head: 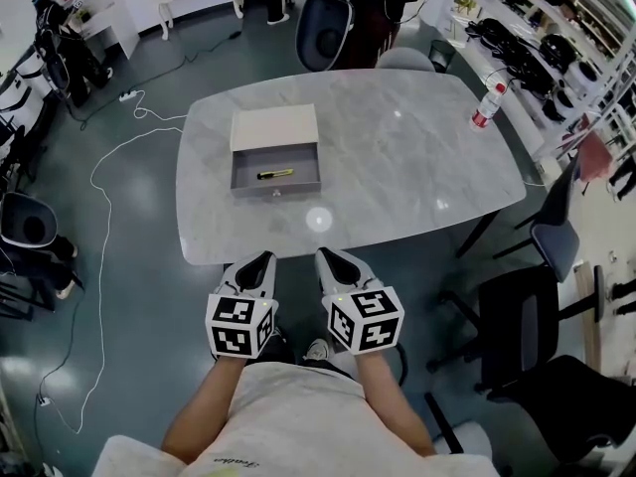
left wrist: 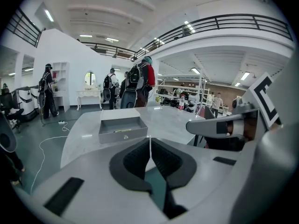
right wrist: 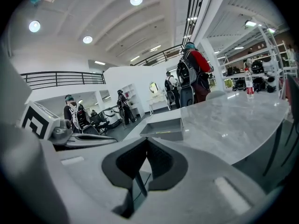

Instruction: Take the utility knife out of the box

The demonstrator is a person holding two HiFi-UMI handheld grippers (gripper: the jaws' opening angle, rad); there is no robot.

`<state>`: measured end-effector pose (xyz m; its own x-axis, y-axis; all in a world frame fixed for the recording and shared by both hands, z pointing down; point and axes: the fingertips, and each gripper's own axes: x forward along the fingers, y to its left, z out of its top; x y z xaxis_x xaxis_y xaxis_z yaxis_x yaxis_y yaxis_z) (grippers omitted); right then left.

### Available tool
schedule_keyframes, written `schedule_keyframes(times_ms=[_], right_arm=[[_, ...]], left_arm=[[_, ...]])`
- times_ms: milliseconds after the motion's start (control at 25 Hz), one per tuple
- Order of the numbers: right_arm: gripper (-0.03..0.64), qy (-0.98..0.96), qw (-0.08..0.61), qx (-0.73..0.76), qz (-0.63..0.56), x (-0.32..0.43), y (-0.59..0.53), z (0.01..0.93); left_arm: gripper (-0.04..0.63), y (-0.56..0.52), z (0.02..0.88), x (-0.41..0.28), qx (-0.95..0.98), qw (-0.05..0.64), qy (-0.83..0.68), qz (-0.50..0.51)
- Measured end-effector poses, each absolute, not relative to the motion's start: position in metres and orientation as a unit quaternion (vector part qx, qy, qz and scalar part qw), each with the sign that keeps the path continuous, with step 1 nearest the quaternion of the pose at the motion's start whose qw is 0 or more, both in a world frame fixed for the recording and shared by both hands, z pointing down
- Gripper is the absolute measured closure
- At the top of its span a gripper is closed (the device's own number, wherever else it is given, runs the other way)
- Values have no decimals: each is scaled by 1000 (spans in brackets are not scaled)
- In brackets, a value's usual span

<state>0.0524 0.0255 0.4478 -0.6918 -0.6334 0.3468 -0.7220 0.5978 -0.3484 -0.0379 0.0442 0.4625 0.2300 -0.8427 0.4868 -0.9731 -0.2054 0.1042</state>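
A grey open box (head: 275, 181) with its beige lid raised behind it lies on the left part of the marble table (head: 397, 167). Inside it rests a yellow and black utility knife (head: 275, 174). Both grippers hang below the table's near edge, well short of the box. My left gripper (head: 257, 262) is shut and holds nothing. My right gripper (head: 330, 258) is shut too, empty. The left gripper view shows the box (left wrist: 122, 129) and the knife (left wrist: 123, 130) ahead of the closed left gripper (left wrist: 150, 139). The right gripper view has the box (right wrist: 163, 129) beyond the right gripper (right wrist: 147, 141).
A plastic bottle (head: 487, 106) stands at the table's far right corner. Chairs (head: 542, 241) stand to the right and one (head: 323, 28) behind the table. A white cable (head: 109, 167) trails over the floor at left. People stand beyond the table (left wrist: 140, 83).
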Motion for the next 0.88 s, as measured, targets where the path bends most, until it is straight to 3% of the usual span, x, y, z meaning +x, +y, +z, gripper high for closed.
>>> schedule_keyframes(times_ms=[880], right_arm=[[612,-887,128,374,239,-13,-85,463]], left_arm=[[577,-77,476,-98,765,210,-584,169]])
